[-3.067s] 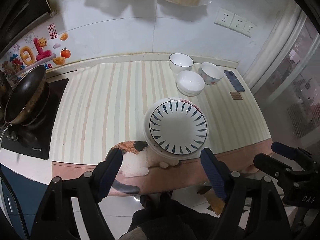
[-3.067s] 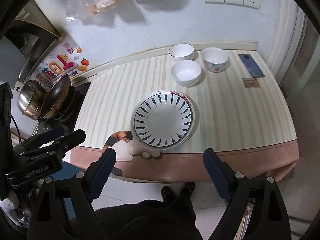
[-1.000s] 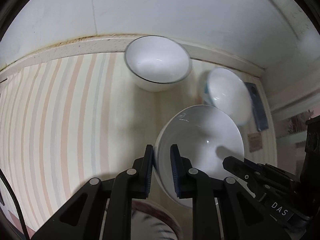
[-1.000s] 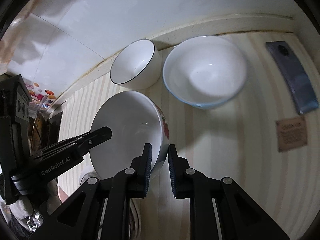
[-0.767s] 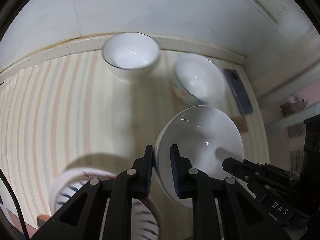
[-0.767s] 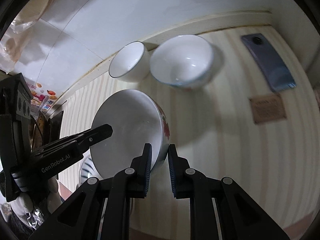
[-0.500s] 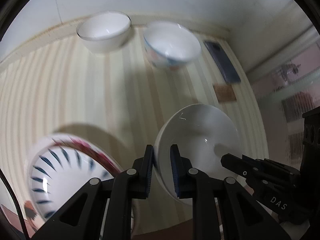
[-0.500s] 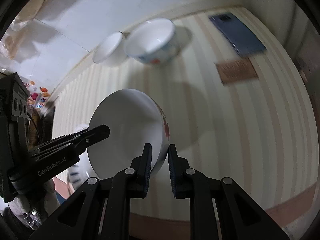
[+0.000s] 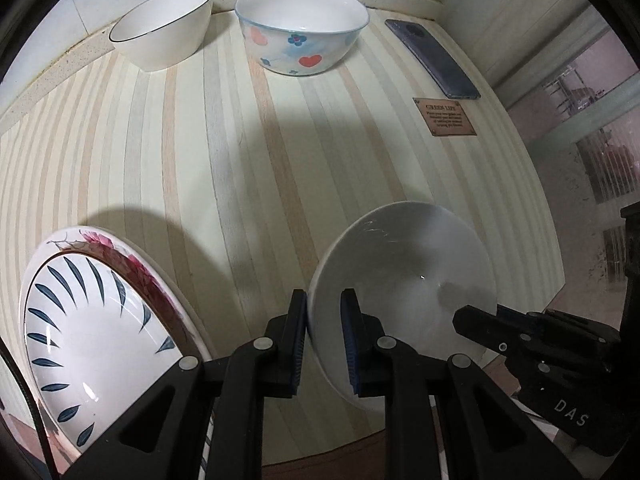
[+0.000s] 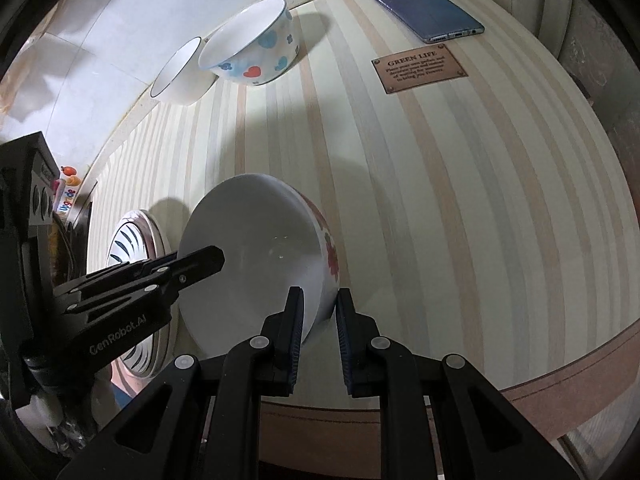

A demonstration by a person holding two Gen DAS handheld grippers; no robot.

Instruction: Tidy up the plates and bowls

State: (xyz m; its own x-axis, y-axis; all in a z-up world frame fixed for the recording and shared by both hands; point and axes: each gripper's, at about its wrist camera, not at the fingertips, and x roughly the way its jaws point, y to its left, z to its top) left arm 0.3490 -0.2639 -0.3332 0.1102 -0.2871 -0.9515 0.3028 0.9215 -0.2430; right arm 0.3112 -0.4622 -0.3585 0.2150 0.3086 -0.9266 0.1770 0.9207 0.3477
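Carrying white bowl (image 9: 404, 280) away from back wall, now low over front edge of striped surface (image 9: 240, 160). Left tool (image 9: 323, 340) and right tool (image 10: 318, 334) both clamped on its rim. Plate stack (image 9: 100, 328) just beside, two bowls left behind. Probably starting bowl stack here.

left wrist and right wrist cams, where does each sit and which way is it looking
Left wrist: on the left hand-held gripper, looking steeply down at the striped counter; its fingers clamp the white bowl, and the right hand-held gripper shows at lower right.
Right wrist: on the right hand-held gripper, also aimed down, gripping the opposite rim; the left one enters from the left.
Shared: the white bowl, hearts bowl, black-rimmed bowl, phone, plate stack.
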